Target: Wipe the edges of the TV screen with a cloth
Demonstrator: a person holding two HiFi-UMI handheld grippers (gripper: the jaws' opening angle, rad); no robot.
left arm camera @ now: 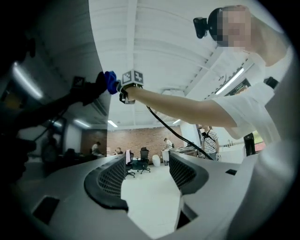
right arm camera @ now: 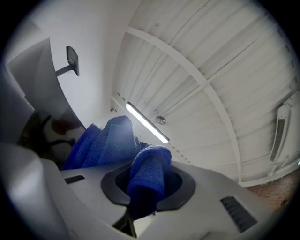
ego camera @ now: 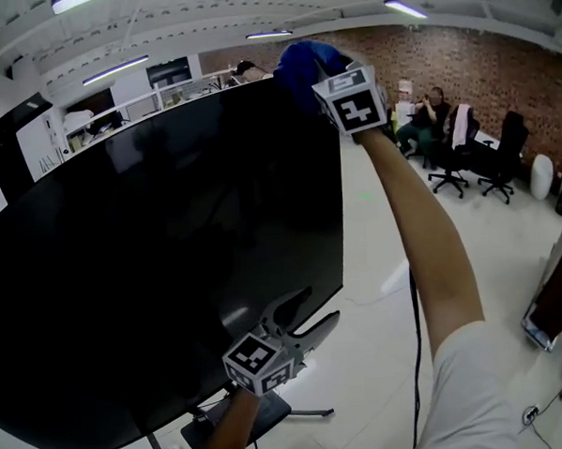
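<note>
A big black TV screen (ego camera: pixel 160 253) fills the left of the head view. At its top right corner my right gripper (ego camera: pixel 318 74) is shut on a blue cloth (ego camera: pixel 302 60), and the cloth lies against the upper edge of the screen. In the right gripper view the cloth (right arm camera: pixel 146 176) is bunched between the jaws of that gripper (right arm camera: pixel 145 190) and spills out past them. My left gripper (ego camera: pixel 310 322) stands open by the screen's lower right edge with nothing in it. The left gripper view shows its open jaws (left arm camera: pixel 147 180), with the cloth (left arm camera: pixel 110 82) high up at the dark screen (left arm camera: pixel 28 122).
The TV stand's base (ego camera: pixel 263 412) sits on the white floor below the screen. A black cable (ego camera: pixel 417 352) hangs under my right arm. Office chairs (ego camera: pixel 465 158) and seated people (ego camera: pixel 424 117) are at the brick wall at the far right.
</note>
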